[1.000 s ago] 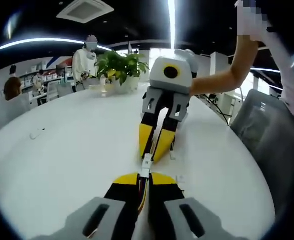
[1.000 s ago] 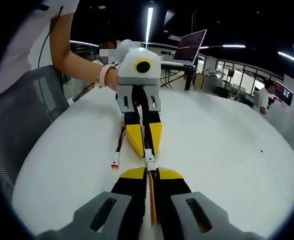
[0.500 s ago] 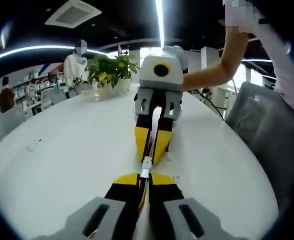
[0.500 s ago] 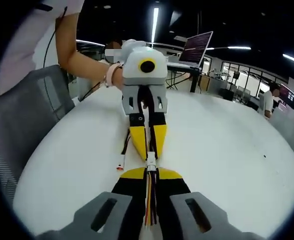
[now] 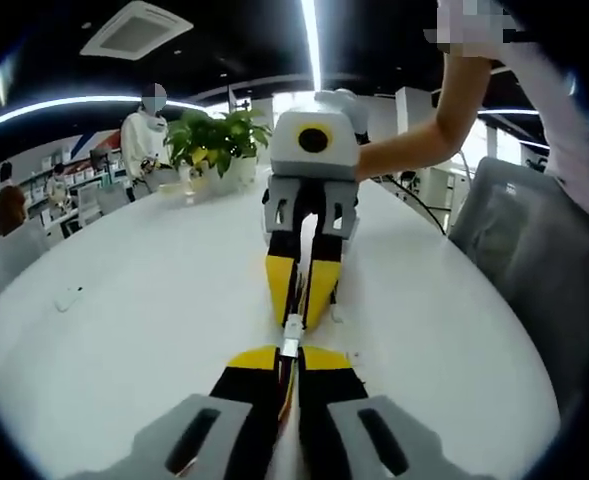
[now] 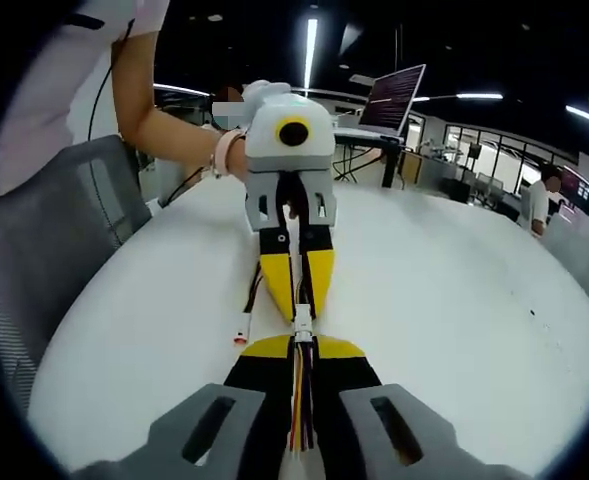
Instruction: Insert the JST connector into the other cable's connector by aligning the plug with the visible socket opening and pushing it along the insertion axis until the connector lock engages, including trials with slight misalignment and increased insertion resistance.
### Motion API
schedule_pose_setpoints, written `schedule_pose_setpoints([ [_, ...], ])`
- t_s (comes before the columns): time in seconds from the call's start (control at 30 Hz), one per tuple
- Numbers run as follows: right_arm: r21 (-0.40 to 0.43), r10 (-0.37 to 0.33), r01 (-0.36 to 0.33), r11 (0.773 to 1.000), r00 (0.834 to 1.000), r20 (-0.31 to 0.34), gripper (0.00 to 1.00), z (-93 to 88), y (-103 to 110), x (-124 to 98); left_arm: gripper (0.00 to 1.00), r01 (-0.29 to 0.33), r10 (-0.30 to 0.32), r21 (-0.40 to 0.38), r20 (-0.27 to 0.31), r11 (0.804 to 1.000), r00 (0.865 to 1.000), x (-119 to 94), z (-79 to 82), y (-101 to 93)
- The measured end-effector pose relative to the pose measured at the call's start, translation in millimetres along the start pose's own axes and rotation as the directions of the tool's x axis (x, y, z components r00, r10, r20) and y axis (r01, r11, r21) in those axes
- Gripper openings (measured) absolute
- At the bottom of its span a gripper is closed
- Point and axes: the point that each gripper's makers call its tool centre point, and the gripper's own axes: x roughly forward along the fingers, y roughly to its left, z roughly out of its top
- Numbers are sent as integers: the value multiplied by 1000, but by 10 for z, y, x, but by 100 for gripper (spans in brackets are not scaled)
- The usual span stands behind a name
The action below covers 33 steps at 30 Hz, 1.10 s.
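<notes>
My left gripper (image 5: 286,357) and right gripper (image 6: 302,348) each stay clenched on a cable, tips nearly touching above the white table (image 5: 124,320); the white JST connectors (image 6: 302,322) between them have closed up, looking mated, lock unconfirmed

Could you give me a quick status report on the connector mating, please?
Left hand-held gripper and right hand-held gripper both shut on cables, tip to tip. White connectors meeting between tips; lock state unclear. Spare connector on table, clear of path.
</notes>
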Motion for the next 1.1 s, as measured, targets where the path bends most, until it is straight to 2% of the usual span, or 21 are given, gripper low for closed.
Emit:
schedule_pose_setpoints([
  [0.3, -11, -3, 3, 1000, 1000, 6, 2, -61, -108, 21, 0, -17, 17, -10, 6, 1000, 1000, 22, -22, 86],
  [0.4, -16, -9, 9, 1000, 1000, 10, 2, -114, -213, 16, 0, -24, 24, -6, 5, 1000, 1000, 34, -20, 120],
  [0.57, -6, -15, 16, 1000, 999, 35, 2, -85, -210, 5, 0, -29, 29, -13, 18, 999, 999, 33, -2, 169],
  [0.77, 2, -10, 10, 1000, 999, 45, 2, -113, -200, 60, 1, -30, 30, -25, 5, 999, 1000, 70, -72, 207],
  [0.83, 14, -9, 8, 1000, 998, 59, 2, -113, -201, 65, 1, -31, 33, -59, 19, 998, 999, 68, -84, 226],
  [0.97, 22, -10, 8, 1000, 997, 71, 3, -100, -197, 86, 1, -34, 35, -50, 12, 998, 999, 70, -101, 239],
  [1.03, 56, -2, -2, 998, 997, 76, 3, -115, -183, 112, 1, -30, 30, -44, 0, 999, 1000, 76, -123, 232],
  [1.1, 40, 2, -5, 999, 997, 79, 3, -121, -170, 122, 1, -25, 24, -39, -4, 999, 1000, 81, -148, 221],
])
